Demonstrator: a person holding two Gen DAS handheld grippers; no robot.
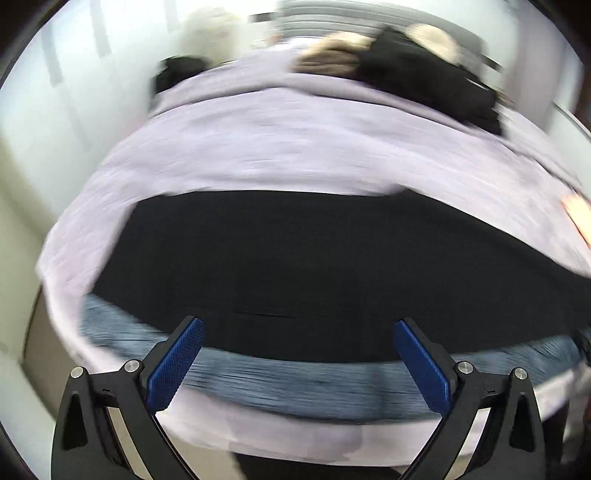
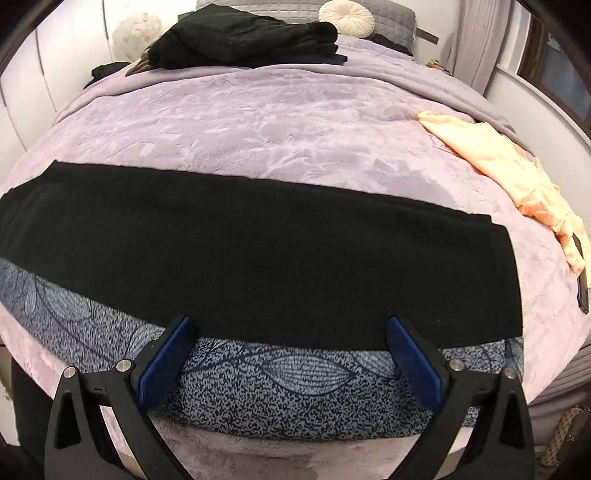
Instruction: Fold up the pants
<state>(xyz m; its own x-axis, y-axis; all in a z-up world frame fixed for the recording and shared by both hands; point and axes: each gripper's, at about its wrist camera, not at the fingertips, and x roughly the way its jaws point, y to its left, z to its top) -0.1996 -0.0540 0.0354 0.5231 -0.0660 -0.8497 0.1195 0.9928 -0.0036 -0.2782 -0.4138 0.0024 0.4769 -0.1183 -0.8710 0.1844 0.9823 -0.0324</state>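
Black pants (image 2: pixel 258 251) lie flat as a long band across the lilac bed, over a blue-grey leaf-patterned strip (image 2: pixel 295 384) near the front edge. They also fill the middle of the blurred left wrist view (image 1: pixel 314 266). My left gripper (image 1: pixel 299 326) is open and empty, above the pants' near edge. My right gripper (image 2: pixel 288 325) is open and empty, its blue pads (image 2: pixel 166 362) straddling the pants' near edge by their right end.
A peach garment (image 2: pixel 517 177) lies at the bed's right side. A pile of dark folded clothes (image 2: pixel 251 40) and a round cream cushion (image 2: pixel 351 16) sit at the far end. The lilac bedspread (image 2: pixel 258 122) stretches beyond the pants.
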